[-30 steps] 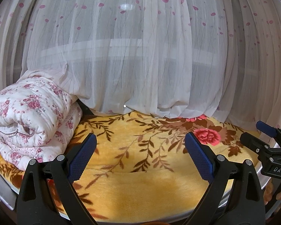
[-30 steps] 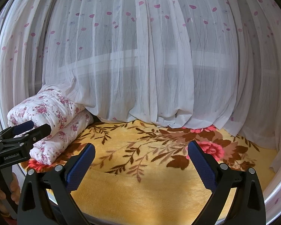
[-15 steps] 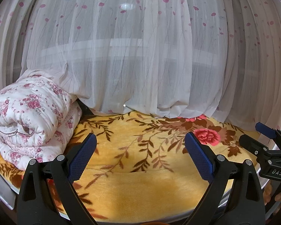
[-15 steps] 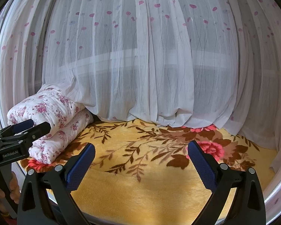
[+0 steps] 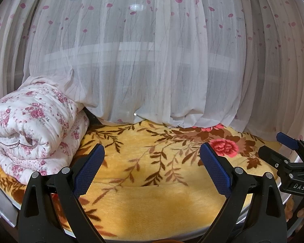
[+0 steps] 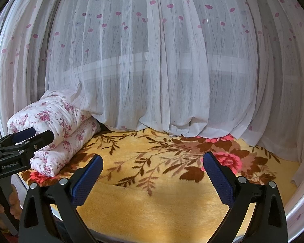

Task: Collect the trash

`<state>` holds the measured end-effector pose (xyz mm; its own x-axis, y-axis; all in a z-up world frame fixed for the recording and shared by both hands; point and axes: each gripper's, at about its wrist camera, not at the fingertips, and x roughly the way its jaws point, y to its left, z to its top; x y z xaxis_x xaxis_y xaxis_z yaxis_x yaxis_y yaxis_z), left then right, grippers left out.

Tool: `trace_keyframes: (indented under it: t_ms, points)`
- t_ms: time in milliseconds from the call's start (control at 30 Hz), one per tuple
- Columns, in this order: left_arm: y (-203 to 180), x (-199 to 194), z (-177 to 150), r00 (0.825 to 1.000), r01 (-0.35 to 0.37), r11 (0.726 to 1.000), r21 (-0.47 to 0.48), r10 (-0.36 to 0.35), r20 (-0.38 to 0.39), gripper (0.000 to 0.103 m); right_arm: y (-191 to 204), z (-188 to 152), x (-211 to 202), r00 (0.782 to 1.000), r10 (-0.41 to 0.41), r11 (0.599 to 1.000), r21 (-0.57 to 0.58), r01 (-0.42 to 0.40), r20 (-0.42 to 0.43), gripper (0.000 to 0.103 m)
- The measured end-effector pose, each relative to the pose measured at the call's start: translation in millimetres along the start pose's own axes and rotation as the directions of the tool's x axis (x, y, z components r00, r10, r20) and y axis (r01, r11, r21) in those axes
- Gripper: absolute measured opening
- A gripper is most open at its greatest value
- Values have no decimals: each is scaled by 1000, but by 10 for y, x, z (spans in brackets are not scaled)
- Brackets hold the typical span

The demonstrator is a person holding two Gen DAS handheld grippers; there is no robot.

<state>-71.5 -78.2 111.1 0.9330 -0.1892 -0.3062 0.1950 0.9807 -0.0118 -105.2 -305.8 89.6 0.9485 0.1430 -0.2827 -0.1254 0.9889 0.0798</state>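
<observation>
A: What lies ahead?
B: One yellow floral blanket, one folded pink-flowered quilt at its left end, sheer curtains draped onto both.
A: The grippers?
B: Left gripper and right gripper hover, jaws spread, holding nothing. No trash shows in either view.
</observation>
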Motion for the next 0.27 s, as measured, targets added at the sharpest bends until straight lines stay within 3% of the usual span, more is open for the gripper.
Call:
trace_keyframes:
  t_ms: [267]
  points:
    - [-10,-23,13,1000,-6,1000,-6,6,3,92,-7,2,2,1000,1,1000,-2,-1,1,97]
